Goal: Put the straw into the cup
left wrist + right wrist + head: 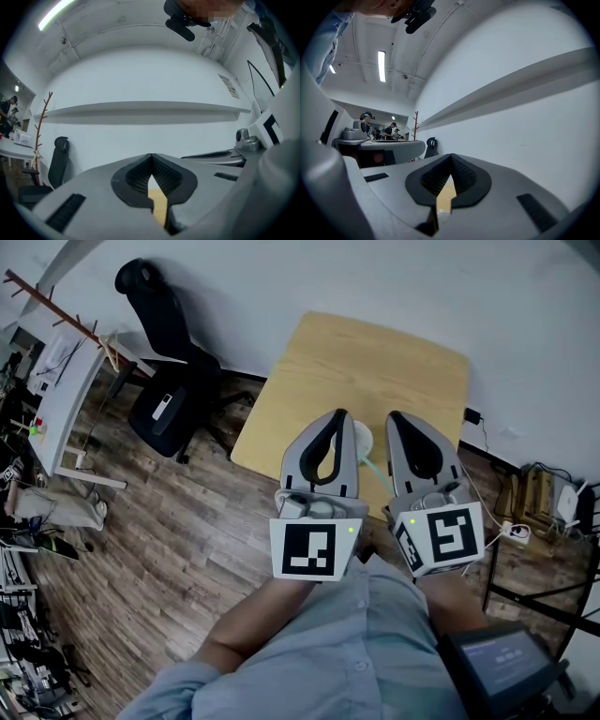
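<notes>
Ahead: counter bare up to the wall, free for you.
Between left tool and right tool: cup fills the narrow gap.
Left: chair, well apart.

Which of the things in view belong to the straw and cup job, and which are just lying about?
For the job:
cup, mostly hidden
straw
table
left tongs and right tongs, both shut and empty

Lying about:
office chair
white desk
coat rack
small screen

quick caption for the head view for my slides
Shut and empty, the left claw and right claw hang side by side over a wooden table, a white cup peeking between them.
</notes>
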Tool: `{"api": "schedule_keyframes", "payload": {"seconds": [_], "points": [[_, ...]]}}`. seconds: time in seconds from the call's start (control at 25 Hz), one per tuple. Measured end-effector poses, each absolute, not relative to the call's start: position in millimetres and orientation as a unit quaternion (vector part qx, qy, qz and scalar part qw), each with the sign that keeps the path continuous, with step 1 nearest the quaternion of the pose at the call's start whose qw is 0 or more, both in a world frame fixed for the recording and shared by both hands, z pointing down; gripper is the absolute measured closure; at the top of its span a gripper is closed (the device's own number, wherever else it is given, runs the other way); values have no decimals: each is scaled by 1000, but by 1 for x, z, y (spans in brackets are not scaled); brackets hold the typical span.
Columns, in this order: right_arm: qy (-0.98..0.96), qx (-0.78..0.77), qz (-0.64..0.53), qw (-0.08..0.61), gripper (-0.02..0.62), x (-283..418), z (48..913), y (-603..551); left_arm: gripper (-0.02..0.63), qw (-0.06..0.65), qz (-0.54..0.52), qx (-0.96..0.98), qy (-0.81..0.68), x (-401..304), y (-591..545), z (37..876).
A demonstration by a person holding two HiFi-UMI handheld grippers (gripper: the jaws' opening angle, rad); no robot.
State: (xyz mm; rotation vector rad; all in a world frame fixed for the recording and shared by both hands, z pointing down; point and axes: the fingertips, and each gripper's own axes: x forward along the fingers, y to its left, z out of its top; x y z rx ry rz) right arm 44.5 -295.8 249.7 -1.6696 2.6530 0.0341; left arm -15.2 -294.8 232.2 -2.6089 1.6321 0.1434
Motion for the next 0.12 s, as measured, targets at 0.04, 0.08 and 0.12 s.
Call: {"api": "schedule_keyframes", "payload": {"seconds": [0.04, 0.08, 0.12], "points": [[846, -532, 10, 3, 595, 46, 250, -297, 614, 31, 45, -847, 529, -14, -296, 233], [847, -532, 10, 3, 595, 47, 251, -298, 614, 32, 43, -847, 528, -12, -297, 234], [847, -532, 9, 3, 595, 48, 252, -298, 614, 34, 41, -848, 528, -10, -298, 236]]}}
